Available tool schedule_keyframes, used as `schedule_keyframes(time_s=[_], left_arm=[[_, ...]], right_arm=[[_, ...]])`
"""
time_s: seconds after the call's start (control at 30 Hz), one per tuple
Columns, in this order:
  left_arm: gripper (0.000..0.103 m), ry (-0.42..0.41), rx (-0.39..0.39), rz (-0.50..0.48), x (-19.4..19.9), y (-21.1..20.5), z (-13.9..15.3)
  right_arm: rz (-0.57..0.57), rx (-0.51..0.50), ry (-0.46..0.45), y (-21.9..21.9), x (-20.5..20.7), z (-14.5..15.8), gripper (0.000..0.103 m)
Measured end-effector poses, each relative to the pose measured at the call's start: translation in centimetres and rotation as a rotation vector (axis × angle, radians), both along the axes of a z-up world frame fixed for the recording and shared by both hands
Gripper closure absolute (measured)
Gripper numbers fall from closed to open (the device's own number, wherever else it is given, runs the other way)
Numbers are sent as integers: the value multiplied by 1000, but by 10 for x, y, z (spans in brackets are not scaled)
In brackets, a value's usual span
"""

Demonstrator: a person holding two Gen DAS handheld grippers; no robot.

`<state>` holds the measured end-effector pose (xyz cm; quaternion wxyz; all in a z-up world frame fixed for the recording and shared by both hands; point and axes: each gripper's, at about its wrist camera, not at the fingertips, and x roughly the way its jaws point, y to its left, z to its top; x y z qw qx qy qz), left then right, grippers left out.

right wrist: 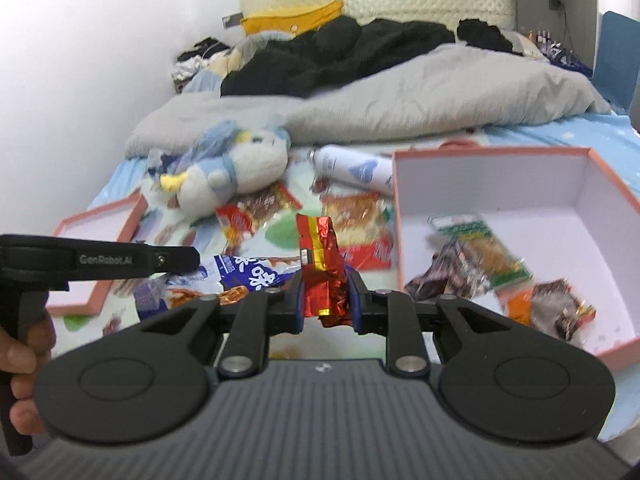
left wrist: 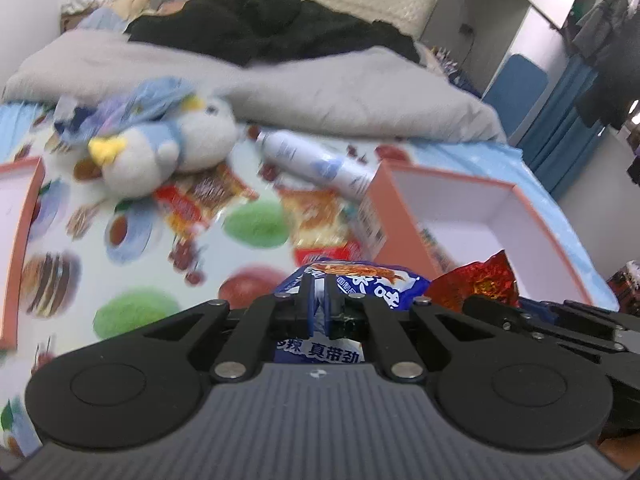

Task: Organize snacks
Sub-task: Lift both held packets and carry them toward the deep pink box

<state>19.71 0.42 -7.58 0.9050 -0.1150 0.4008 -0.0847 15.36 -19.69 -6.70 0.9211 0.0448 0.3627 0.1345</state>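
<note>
My left gripper (left wrist: 318,300) is shut on a blue snack packet (left wrist: 360,284), held above the bed; the packet also shows in the right wrist view (right wrist: 256,274). My right gripper (right wrist: 326,292) is shut on a red foil snack packet (right wrist: 322,264), which stands upright between the jaws; it shows in the left wrist view (left wrist: 478,280) to the right. A pink box with a white inside (right wrist: 616,188) lies open at the right and holds several snack packets (right wrist: 488,260). More snack packets (right wrist: 356,216) lie loose on the fruit-print sheet (left wrist: 132,264).
A blue and white plush penguin (right wrist: 236,172) and a white spray can (right wrist: 352,168) lie beyond the snacks. The pink box lid (right wrist: 100,280) lies at the left. A grey duvet (right wrist: 420,96) and black clothes (right wrist: 340,52) cover the far bed.
</note>
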Motion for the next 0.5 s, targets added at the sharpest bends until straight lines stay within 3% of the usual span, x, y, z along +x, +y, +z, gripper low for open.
schedule_keyframes(time_s=[0.3,0.5], left_arm=[[101,-105,-7,-45,19,-28,49],[101,-51,14,-99,27,-52,26]], right_arm=[[-54,3,-69,-27,23,31,78],[-103,11,-41,-53,26,20,78]])
